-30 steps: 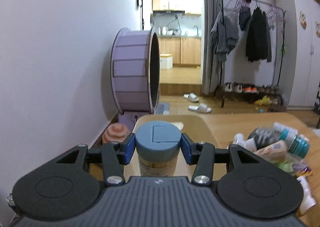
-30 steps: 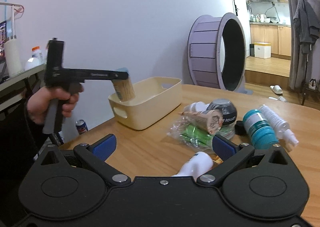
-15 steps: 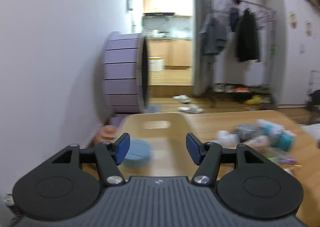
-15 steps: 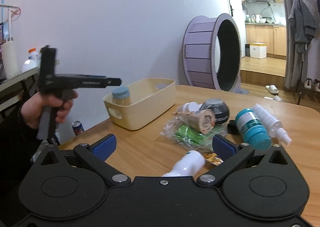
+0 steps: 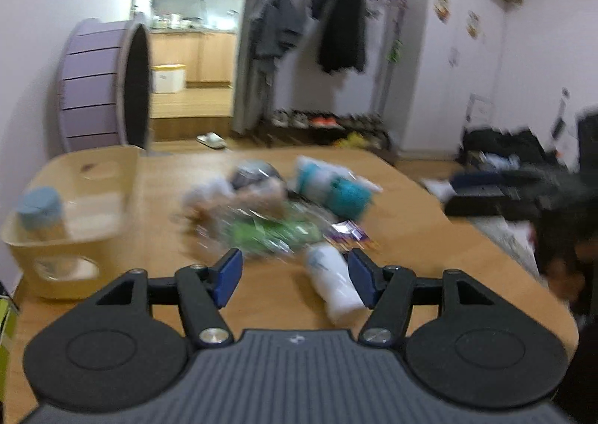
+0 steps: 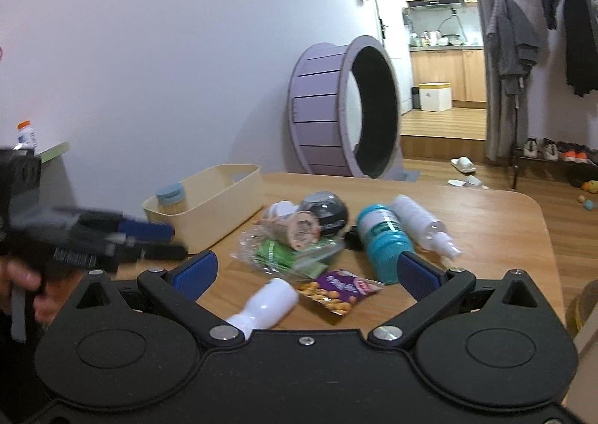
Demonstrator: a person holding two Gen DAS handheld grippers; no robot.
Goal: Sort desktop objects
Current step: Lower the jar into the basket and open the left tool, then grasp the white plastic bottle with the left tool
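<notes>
Your left tool (image 5: 295, 276) is spread wide and empty; the right tool (image 6: 306, 270) likewise. The white bottle (image 5: 334, 283) lies on the counter (image 5: 429, 237) just ahead of the left tool, near its right finger, long axis roughly along your reach.

I see bare bench (image 6: 239, 267) between the bin (image 6: 224, 199) and the clutter, room to pass. The white bottle (image 5: 334, 285) lies across my left hand-held gripper (image 5: 295, 276)'s path.
</notes>
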